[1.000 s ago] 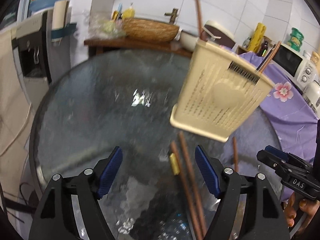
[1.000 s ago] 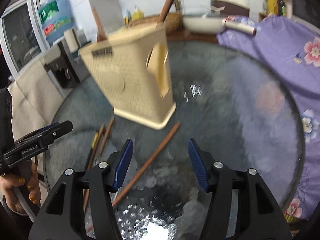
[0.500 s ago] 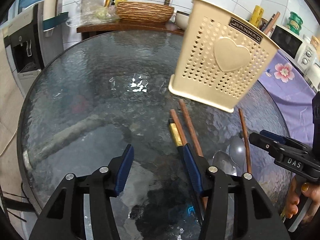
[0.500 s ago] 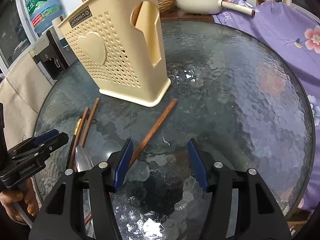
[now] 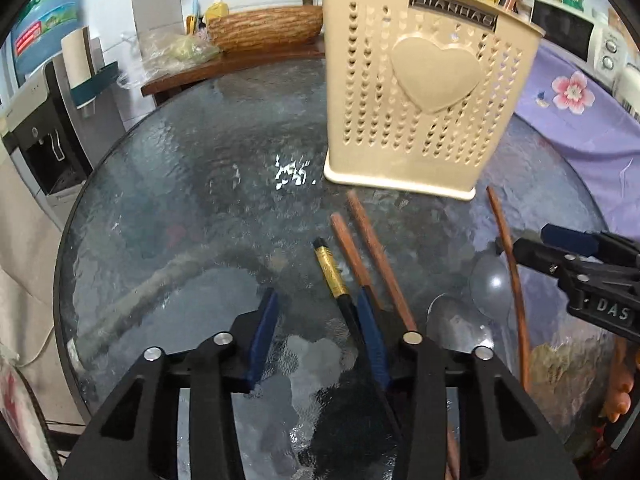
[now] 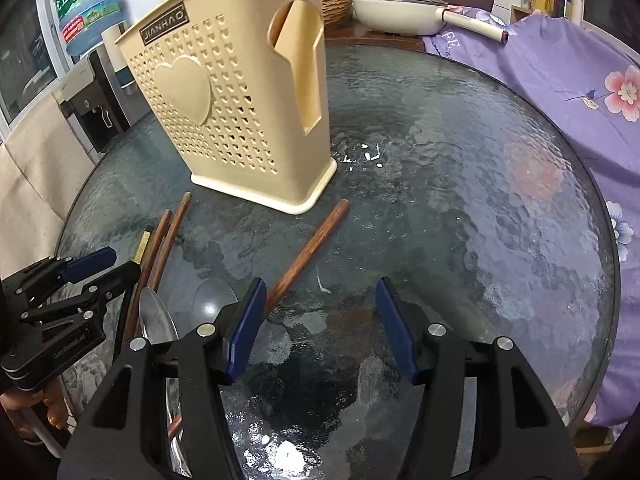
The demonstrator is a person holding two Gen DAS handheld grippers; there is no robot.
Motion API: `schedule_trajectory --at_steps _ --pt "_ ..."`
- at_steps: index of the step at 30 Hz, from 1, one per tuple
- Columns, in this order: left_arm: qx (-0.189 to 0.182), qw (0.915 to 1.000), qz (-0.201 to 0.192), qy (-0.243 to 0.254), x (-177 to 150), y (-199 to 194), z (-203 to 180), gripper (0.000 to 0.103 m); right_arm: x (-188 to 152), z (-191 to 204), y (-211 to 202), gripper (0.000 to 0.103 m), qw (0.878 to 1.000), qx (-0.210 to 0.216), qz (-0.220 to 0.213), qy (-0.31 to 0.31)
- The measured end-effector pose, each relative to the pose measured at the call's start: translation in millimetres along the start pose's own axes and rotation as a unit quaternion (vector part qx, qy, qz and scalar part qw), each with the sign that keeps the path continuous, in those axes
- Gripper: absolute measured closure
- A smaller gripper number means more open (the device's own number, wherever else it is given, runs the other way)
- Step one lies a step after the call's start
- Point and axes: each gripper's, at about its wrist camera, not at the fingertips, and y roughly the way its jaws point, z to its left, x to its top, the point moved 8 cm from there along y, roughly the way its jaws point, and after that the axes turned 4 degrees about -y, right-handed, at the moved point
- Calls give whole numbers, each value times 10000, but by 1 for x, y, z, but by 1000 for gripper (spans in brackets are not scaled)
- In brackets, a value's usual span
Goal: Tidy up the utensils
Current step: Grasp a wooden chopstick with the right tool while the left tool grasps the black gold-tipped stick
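Note:
A cream perforated utensil holder [image 5: 420, 100] [image 6: 240, 100] with a heart on its side stands upright on the round glass table [image 5: 180, 200], with brown sticks poking out of its top. In front of it lie a black-and-gold chopstick [image 5: 332, 272], two brown chopsticks [image 5: 368, 248], a thinner brown chopstick [image 5: 512, 276], a metal spoon [image 5: 456, 328] and a translucent spoon [image 5: 490, 284]. My left gripper [image 5: 316, 300] is low over the table, its jaws closing. The black-and-gold chopstick lies between them beside the right pad, not pinched. My right gripper [image 6: 320, 286] is open and empty, with a brown chopstick [image 6: 308, 248] running to its left finger.
A purple flowered cloth [image 6: 580, 80] lies along the table's right side. A water dispenser [image 5: 48, 128] stands to the left. Behind the table are a wooden shelf with a woven basket [image 5: 264, 32], a white pan [image 6: 400, 16] and a microwave [image 5: 568, 28].
The left gripper's jaws have narrowed, and it has sunk and shifted so the black-and-gold chopstick now lies between them. The right gripper dropped slightly and stays equally wide.

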Motion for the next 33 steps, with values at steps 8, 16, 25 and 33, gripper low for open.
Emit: schedule_trajectory --at_steps 8,16,25,33 --pt "0 9999 18 -143 -2 -5 17 71 1 -6 4 46 9998 -134 124 17" --pt "-58 9999 80 -102 2 -1 7 72 9 -3 17 54 9988 -154 453 81" --pt "-127 9999 82 -45 3 0 -8 86 23 -6 29 83 9978 -324 540 217" --pt "-213 9997 102 -84 5 1 -10 92 29 -15 35 91 9976 -237 555 352"
